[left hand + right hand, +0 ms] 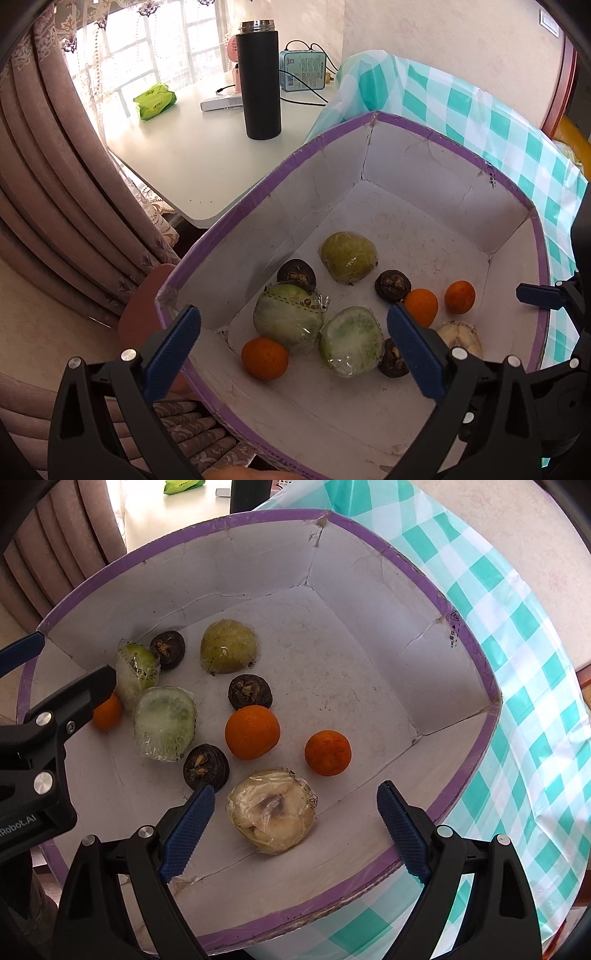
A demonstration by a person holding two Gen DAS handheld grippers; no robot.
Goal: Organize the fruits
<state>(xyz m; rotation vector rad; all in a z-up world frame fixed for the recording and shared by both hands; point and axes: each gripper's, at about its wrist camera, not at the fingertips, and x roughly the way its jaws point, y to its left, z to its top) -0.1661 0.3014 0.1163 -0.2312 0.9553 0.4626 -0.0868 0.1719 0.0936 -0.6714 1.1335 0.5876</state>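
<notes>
The right gripper (295, 823) hangs wide apart over the wrapped pale fruit (271, 810), whose slick film could slip free if pinched off-centre.

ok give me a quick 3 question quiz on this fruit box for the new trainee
1. How many oranges lie in the box?
2. True or false: the right gripper is clamped on the pale wrapped fruit.
3. What stands on the white table: A a black flask, B a kettle, C a vase?

Key:
1. Three.
2. False; its jaws stand open, with that fruit between them.
3. A, the black flask.
</notes>
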